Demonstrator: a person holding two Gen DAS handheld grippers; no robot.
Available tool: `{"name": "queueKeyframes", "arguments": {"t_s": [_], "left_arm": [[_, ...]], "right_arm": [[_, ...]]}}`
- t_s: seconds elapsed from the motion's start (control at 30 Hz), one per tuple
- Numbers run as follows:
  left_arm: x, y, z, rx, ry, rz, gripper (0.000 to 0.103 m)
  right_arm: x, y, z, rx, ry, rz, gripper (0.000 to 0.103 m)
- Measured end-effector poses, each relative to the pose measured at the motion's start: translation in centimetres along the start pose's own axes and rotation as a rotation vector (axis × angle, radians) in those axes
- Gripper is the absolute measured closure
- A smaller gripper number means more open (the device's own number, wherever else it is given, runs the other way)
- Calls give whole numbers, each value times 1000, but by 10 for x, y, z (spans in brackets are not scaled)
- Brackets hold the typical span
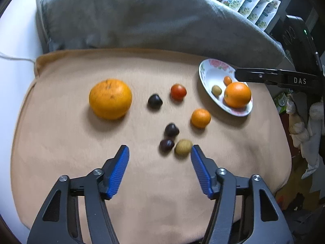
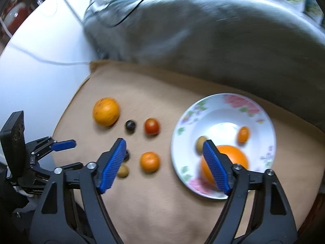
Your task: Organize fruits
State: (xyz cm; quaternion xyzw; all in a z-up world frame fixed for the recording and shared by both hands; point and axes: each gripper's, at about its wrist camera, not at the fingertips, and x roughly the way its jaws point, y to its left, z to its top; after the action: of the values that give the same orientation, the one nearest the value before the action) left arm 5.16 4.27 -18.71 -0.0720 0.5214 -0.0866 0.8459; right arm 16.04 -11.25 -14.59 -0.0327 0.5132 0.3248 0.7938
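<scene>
Tan fleece cloth (image 1: 61, 138) covers the worktop, and the loose fruit lies scattered across it. Nearest the left gripper (image 1: 159, 154), at about one o'clock from its fingertips, sit a yellow-green fruit (image 1: 183, 146) and a dark fruit (image 1: 166, 145) side by side, with a second dark fruit (image 1: 171, 130) just beyond them. Further out, at two o'clock, lies a small orange (image 1: 200, 118). Beyond that come a third dark fruit (image 1: 154, 100) at twelve o'clock, a red tomato (image 1: 178, 92) beside it, and a big orange (image 1: 110, 98) at eleven o'clock. The flowered plate (image 1: 207, 72) stands far out at two o'clock, near the grey blanket (image 1: 142, 20).

By my reading the sorting is partly done: the plate holds three pieces, an orange (image 1: 237, 94), a small green fruit (image 1: 216, 90) and a tiny orange fruit (image 1: 227, 80). Seven pieces are left on the cloth.

The left gripper's jaws stand spread with nothing between them; the right-hand pad's tip looks just beside the yellow-green fruit, though I cannot tell if it touches. It seems poised to take that near cluster.

The right gripper (image 2: 164, 144) hovers over the plate's near rim with its jaws also spread and empty. Its right-hand pad overlaps the plated orange in the right wrist view, but nothing is pinched. Blur softens both views.
</scene>
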Motion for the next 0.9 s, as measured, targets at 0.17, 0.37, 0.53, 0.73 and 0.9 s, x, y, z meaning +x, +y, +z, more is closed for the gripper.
{"name": "queueKeyframes", "arguments": {"t_s": [0.17,0.37,0.53,0.73,0.9], "left_arm": [[3,9,-8,-21,14,-13,47],[7,17,-20,-46,17,-20,52],[11,22,-23,-59,22,-27,60],[19,22,-16,-46,13,-48,67],[29,17,-7,-48,14,-82,67]], "right_arm": [[19,25,0,-66,55,36,36],[41,42,2,-112,125,72,49],[46,46,4,-120,144,63,50],[56,48,-3,-118,169,41,55],[65,47,-10,-169,204,-4,58]]}}
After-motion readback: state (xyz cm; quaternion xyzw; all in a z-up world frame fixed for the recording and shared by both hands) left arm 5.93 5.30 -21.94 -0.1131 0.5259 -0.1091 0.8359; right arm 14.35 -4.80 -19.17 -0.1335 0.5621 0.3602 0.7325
